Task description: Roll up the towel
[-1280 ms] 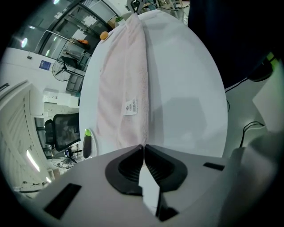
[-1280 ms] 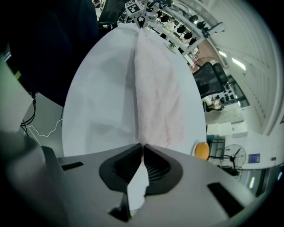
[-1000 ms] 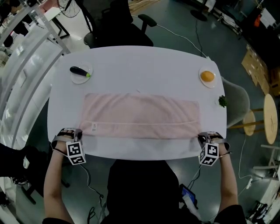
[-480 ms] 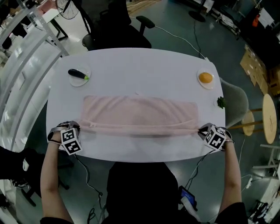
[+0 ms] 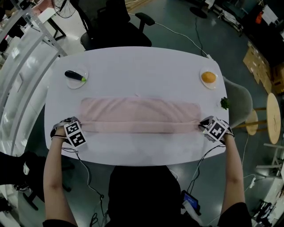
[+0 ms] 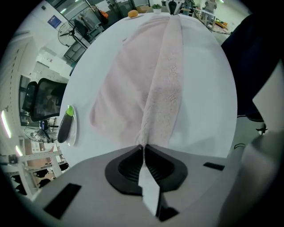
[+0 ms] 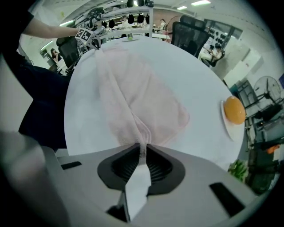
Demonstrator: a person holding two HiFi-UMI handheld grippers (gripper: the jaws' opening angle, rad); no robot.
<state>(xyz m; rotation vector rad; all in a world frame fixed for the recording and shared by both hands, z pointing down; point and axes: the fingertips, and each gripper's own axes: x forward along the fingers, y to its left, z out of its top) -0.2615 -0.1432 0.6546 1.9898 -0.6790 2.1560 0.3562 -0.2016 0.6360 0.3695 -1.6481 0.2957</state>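
White oval table (image 5: 133, 62) on a dark grey-green polished floor (image 5: 177, 17). Black office chair (image 5: 116, 24) drawn up at the far edge, with a thin pale cable (image 5: 179, 35) trailing over the floor beside it. Pale grey shell chair (image 5: 239, 104) just beside the table's right end, then a round wooden stool (image 5: 274, 119). Cardboard boxes (image 5: 266, 66) further right. White metal racking (image 5: 22, 48) along the left. Beyond, a standing fan (image 6: 66, 32) and bright ceiling strip lights (image 7: 200, 3).
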